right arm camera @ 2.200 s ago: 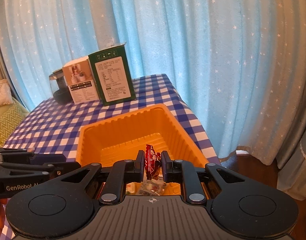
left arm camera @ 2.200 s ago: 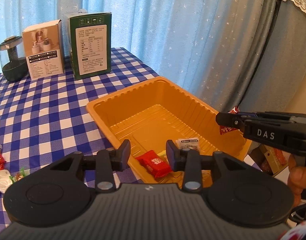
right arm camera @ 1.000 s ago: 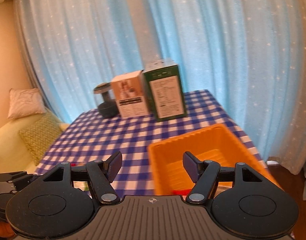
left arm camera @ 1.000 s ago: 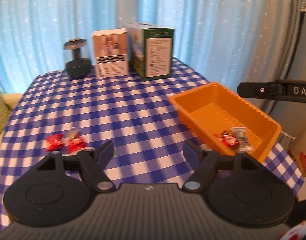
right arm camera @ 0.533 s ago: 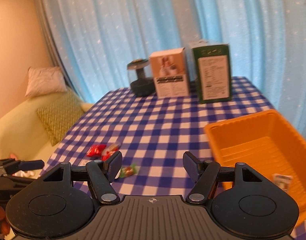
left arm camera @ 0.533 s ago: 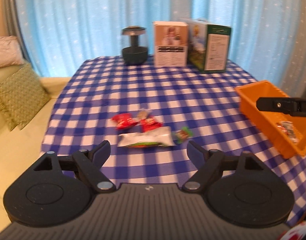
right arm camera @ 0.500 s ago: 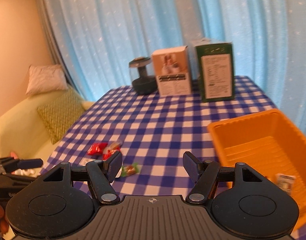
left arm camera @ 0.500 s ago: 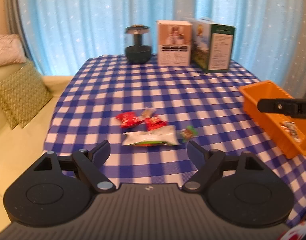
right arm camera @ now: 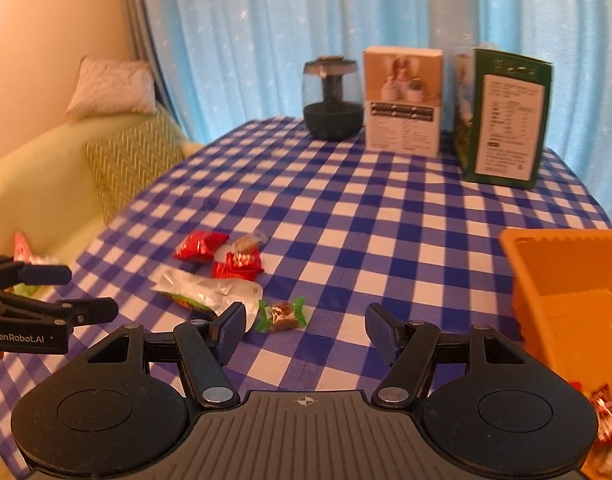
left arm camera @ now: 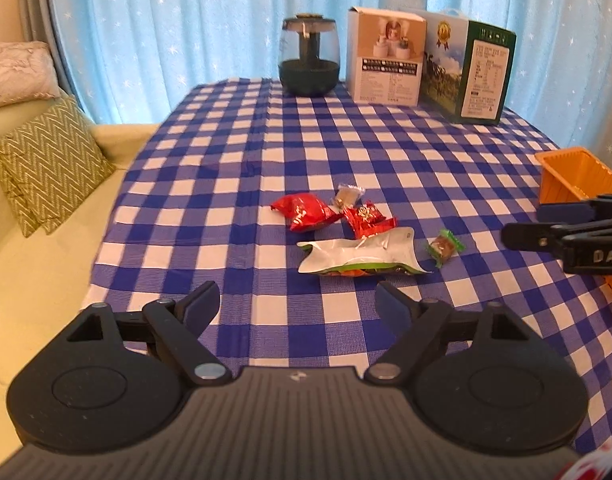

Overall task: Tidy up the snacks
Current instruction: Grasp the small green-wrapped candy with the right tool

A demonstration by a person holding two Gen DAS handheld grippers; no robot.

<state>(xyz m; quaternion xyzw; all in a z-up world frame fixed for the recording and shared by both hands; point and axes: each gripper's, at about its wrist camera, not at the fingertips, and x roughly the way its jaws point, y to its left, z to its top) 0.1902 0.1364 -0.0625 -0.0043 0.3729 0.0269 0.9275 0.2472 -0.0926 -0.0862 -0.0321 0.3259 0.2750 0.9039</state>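
Several loose snacks lie mid-table on the blue checked cloth: a red packet (left arm camera: pixel 306 213), a small brown candy (left arm camera: pixel 347 195), a second red packet (left arm camera: pixel 369 218), a white-and-green pouch (left arm camera: pixel 361 256) and a green-wrapped candy (left arm camera: pixel 445 246). My left gripper (left arm camera: pixel 298 300) hangs open and empty just short of the pouch. My right gripper (right arm camera: pixel 306 318) is open too, with the green candy (right arm camera: pixel 282 314) on the cloth close ahead of its left finger. The orange tray (right arm camera: pixel 561 264) stands at the right with a few snacks (right arm camera: pixel 603 416) in it.
At the table's far edge stand a dark jar (left arm camera: pixel 309 62), a white box (left arm camera: pixel 385 60) and a green box (left arm camera: pixel 469 68). A sofa with cushions (left arm camera: pixel 42 164) runs along the left table edge. Blue curtains hang behind.
Both grippers swung left from the tray toward the loose snacks and came lower. The right one let go of its red packet over the tray. The left jaws spread wider.
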